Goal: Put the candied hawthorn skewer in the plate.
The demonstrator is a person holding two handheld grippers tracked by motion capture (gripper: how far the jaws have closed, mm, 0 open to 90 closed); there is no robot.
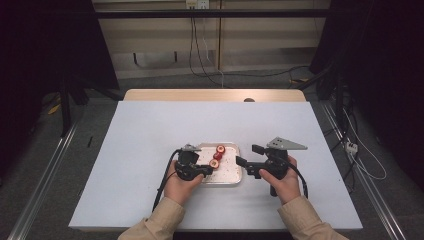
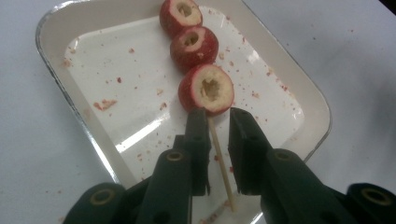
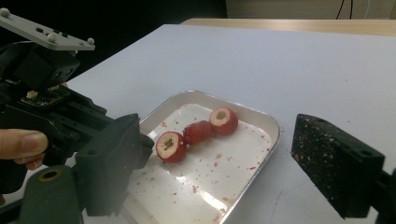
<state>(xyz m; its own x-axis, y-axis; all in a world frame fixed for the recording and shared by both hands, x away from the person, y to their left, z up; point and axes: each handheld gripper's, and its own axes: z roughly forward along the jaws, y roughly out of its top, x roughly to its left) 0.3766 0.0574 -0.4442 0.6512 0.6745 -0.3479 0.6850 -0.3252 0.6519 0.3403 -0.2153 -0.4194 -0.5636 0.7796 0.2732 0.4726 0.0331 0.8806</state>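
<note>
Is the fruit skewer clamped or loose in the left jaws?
Loose: the skewer lies in the tray between the left gripper jaws, gaps either side.

Under my work lies a white table top (image 1: 150, 150), speckled with red crumbs (image 2: 105, 103) where I have been busy. At the upper middle of the high view, a wooden edge (image 1: 215, 95) shows past its far side. Above that, black cables (image 1: 200, 55) hang down a pale wall. At the far right, a white plug strip (image 1: 351, 147) sits on the grey floor (image 1: 65, 165).

Skewer (image 2: 219, 154): thin wooden stick, three cored red fruits (image 2: 194, 46) threaded toward 12 o'clock, lying flat in crumb-speckled tray (image 2: 299, 98).
</note>
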